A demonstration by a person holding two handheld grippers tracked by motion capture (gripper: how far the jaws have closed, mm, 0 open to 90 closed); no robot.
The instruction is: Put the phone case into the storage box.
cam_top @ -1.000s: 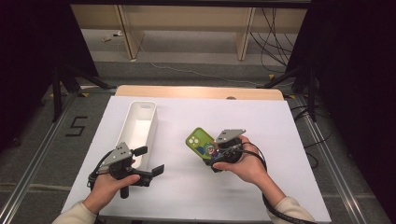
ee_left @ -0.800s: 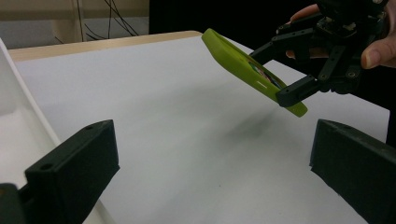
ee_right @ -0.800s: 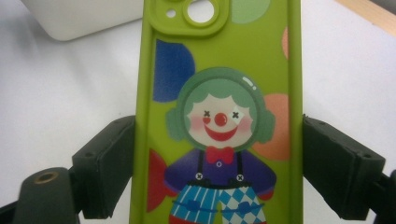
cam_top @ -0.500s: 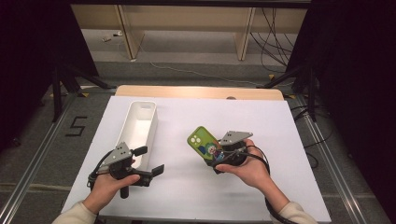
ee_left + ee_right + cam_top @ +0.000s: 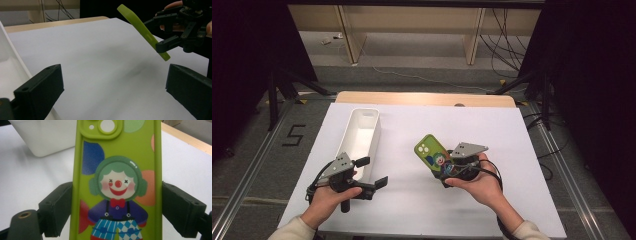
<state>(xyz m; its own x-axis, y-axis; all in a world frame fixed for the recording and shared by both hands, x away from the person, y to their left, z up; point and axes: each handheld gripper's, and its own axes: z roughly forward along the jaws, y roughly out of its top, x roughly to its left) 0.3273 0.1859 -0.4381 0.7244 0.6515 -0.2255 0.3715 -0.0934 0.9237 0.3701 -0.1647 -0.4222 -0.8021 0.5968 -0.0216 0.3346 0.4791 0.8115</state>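
The table (image 5: 492,135) carries a white sheet as its working surface, with dark floor and cabling around it. The case (image 5: 432,154), a green phone case printed with a clown, is held above the sheet right of centre, tilted with its camera end raised. The right claw (image 5: 443,167) pinches it across its width near the lower end; in the right gripper view the jaws press on both long edges of the case (image 5: 117,180). This edge grip leaves both broad faces free and lets the case be lowered end first. The bin (image 5: 361,136), a long white open container, stands to the left, well apart from the case, and is judged the likely destination. The left claw (image 5: 373,172) rests beside the bin's near end, spread and empty, its jaws directed toward the case (image 5: 142,30).
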